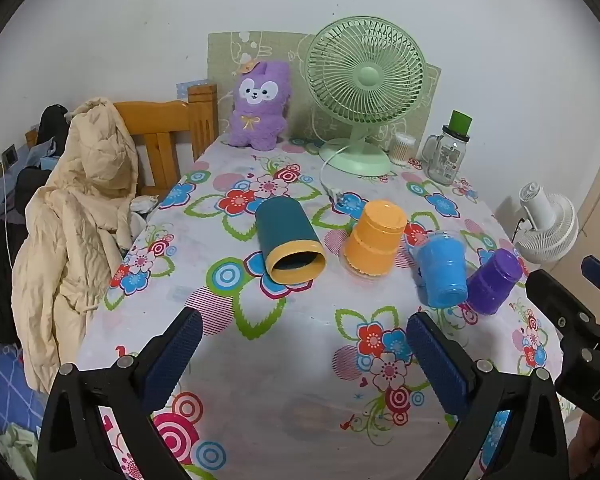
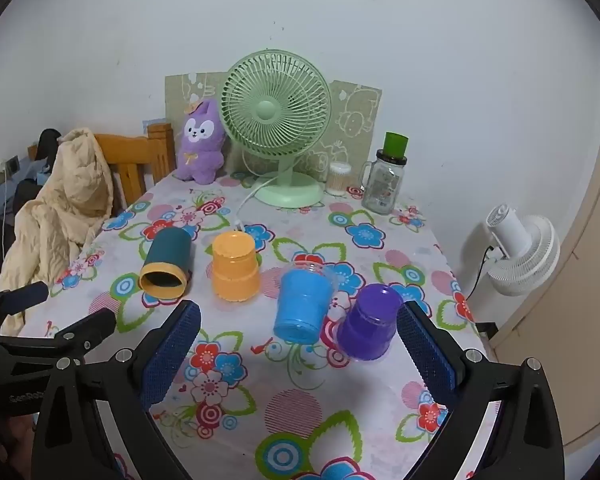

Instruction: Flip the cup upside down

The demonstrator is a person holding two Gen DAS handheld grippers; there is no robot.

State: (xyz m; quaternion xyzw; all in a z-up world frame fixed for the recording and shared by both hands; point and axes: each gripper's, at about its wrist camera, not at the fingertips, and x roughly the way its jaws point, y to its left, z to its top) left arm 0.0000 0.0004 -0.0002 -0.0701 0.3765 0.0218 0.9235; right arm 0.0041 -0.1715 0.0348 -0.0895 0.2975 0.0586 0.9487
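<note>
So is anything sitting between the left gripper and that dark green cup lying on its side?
Nothing visible. Only bare flowered tablecloth lies between the open left gripper and the dark green cup; the orange cup stands off to its right.

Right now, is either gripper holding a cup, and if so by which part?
Nothing is held. The left gripper and the right gripper are both open above the tablecloth, with no cup between their fingers.

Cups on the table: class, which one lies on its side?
The dark teal cup with the yellow rim; its open mouth faces the camera, while the orange, blue and purple cups rest mouth-down.
</note>
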